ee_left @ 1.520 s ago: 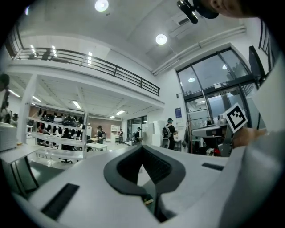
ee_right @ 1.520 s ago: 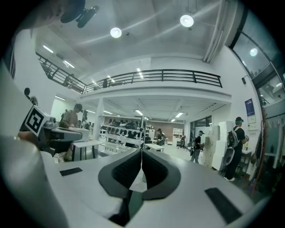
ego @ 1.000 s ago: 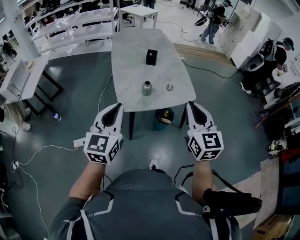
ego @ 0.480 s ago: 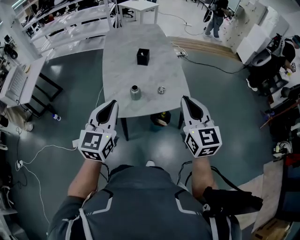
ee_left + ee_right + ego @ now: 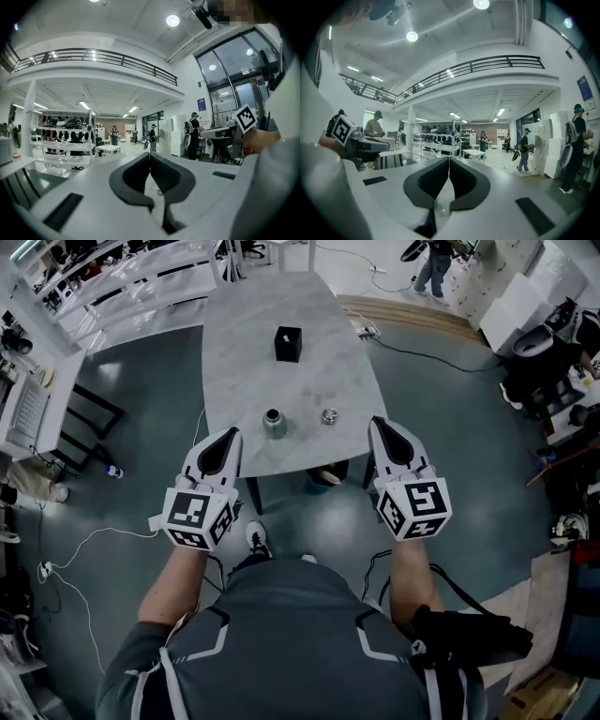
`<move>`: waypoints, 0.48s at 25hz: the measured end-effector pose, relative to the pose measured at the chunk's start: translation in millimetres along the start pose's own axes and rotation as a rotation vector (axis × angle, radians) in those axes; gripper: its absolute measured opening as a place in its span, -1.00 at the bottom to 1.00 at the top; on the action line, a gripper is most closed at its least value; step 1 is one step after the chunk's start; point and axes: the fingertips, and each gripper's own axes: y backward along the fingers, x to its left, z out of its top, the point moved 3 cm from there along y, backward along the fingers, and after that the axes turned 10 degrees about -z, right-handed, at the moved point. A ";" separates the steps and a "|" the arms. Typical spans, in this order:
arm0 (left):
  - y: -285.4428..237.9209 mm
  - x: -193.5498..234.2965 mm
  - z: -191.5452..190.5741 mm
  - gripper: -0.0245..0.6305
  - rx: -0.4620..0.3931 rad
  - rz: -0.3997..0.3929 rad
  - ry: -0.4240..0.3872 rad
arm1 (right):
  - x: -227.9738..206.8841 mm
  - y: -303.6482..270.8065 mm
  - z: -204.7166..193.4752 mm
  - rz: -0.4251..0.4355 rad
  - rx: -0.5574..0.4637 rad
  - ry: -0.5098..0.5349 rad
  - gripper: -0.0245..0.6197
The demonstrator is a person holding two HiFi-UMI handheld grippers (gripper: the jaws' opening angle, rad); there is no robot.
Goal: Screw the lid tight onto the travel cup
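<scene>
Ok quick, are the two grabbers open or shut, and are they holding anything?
Left gripper: shut, holding nothing.
Right gripper: shut, holding nothing.

Right gripper [image 5: 449,161]; jaws together, empty

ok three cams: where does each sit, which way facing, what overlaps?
Head view: on the person's head, steeply down at the table with travel cup and lid; torso, forearms, left gripper, right gripper show.
Left gripper view: on the left gripper, level along its shut jaws into the hall; right gripper at right edge.
Right gripper view: on the right gripper, same way, jaws shut; left gripper at left edge.
Gripper views share the shelving racks.
</scene>
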 end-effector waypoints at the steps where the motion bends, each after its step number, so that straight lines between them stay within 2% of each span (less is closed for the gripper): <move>1: -5.6 5.7 -1.6 -0.90 0.004 -0.015 -0.003 | 1.6 -6.9 0.1 -0.003 0.005 0.002 -0.84; 5: -23.0 29.6 -5.0 -0.89 0.007 -0.055 -0.010 | 9.2 -31.9 1.6 -0.007 0.028 0.031 -0.84; 12: -47.3 80.8 -14.5 -0.88 0.017 -0.088 -0.006 | 12.6 -76.3 -5.3 -0.057 0.079 0.024 -0.83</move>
